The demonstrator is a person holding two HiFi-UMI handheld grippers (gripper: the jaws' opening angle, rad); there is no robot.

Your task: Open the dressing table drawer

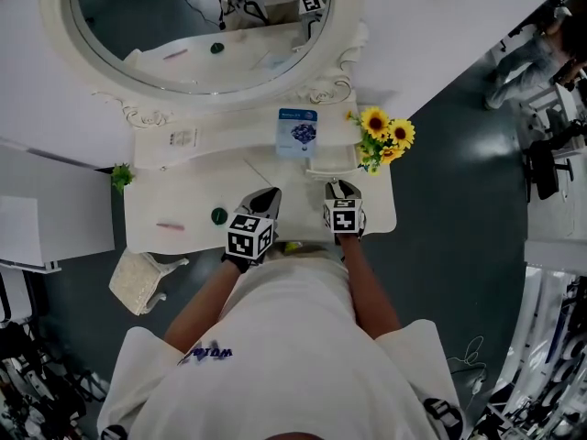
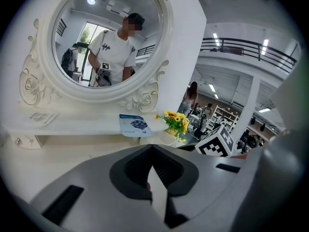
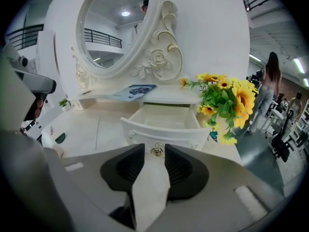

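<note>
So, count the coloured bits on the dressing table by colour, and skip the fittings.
Blue: 2, card, butterfly
Yellow: 1, sunflowers
Green: 2, disc, plant
Pink: 1, stick
Total: 6

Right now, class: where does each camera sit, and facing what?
Head view: on the person's head, steeply down onto the dressing table; shirt, forearms show.
Left gripper view: rides the left gripper, faces the mirror; shut jaws show.
Right gripper view: rides the right gripper, faces the open drawer; jaws apart.
All three share the sunflowers.
</note>
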